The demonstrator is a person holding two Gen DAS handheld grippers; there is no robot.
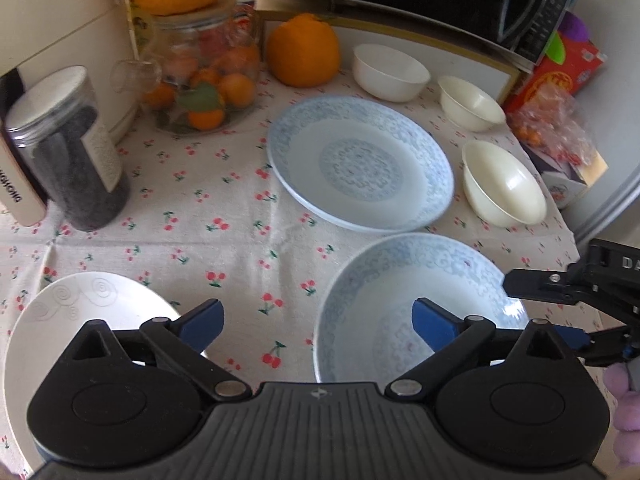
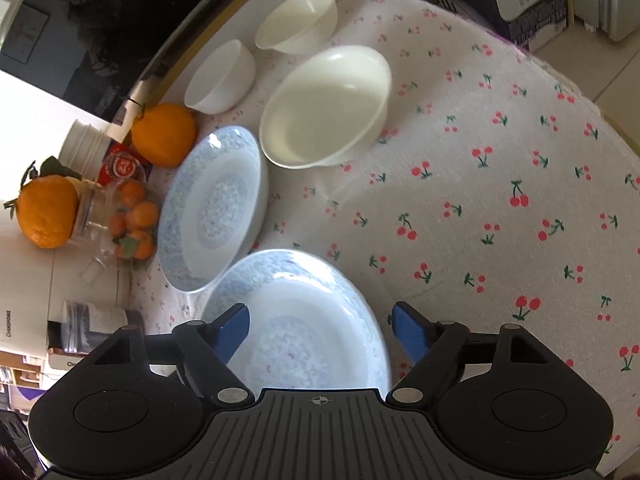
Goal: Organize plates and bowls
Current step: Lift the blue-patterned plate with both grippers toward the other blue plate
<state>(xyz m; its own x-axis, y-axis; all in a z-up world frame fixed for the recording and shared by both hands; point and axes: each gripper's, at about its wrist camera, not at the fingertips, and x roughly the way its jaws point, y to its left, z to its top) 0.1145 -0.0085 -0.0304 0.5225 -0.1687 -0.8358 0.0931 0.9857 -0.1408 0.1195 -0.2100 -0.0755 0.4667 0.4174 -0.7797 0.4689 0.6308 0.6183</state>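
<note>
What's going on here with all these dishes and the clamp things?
Someone is tidying dishes on a cherry-print table, holding a gripping tool in each hand. Both tools are open and empty. The right tool hovers around the near blue plate; the left tool sits beside it. Another blue plate, a white plate and three bowls wait untouched.

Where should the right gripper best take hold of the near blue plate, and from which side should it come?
Probably the rim. The near blue plate lies flat on the cloth and is far wider than the open right gripper, so only its raised edge fits between the fingers. The edge toward the cherry cloth seems best: that side is free, while the second blue plate lies close on the other side.
</note>
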